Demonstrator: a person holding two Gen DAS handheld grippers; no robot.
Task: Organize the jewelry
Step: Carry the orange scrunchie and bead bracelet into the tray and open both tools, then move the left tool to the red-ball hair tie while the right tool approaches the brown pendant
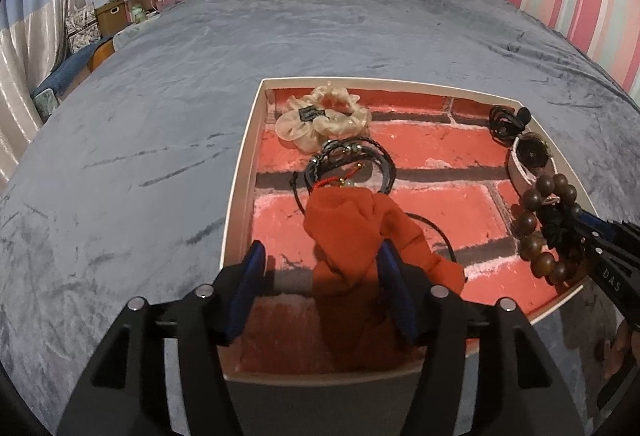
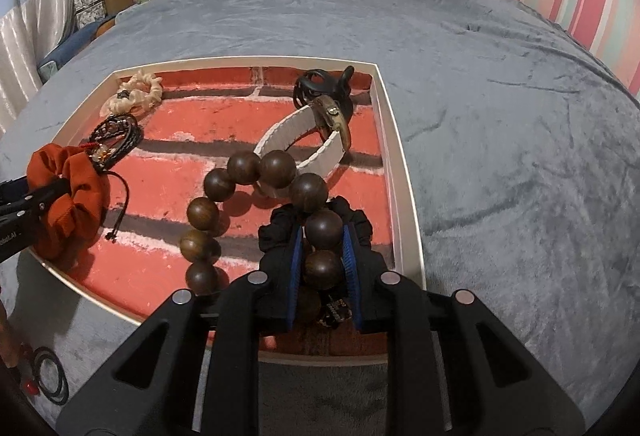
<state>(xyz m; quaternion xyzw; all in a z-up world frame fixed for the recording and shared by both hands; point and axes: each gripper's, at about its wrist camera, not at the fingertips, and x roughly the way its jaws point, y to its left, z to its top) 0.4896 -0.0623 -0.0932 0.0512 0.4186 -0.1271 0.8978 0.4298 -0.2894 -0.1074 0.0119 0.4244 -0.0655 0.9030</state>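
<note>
- The left hand-held gripper (image 1: 320,276) is standing open over the near end of the tray (image 1: 244,156) on the bed (image 1: 160,116); the orange scrunchie (image 1: 352,236) is lying between its jaws, touching the right pad while the left pad is standing clear of it.
- The right hand-held gripper (image 2: 322,260) is straddling the wooden bead bracelet (image 2: 240,180), its pads sitting just beside one bead; whether they are pressing on it I cannot tell.
- A black scrunchie (image 2: 276,232) is bunching under those same jaws.
- The orange scrunchie is looking soft, light and squashy, so pinching a thick fold would likely be holding best.
- The beads are looking hard, smooth and fairly heavy; gripping across a single bead may be slipping, so taking the cord between two beads seems safer.
- A cream scrunchie (image 1: 324,116), dark cord bracelets (image 1: 348,160) and a white-strapped watch (image 2: 308,144) are resting farther along the tray.
</note>
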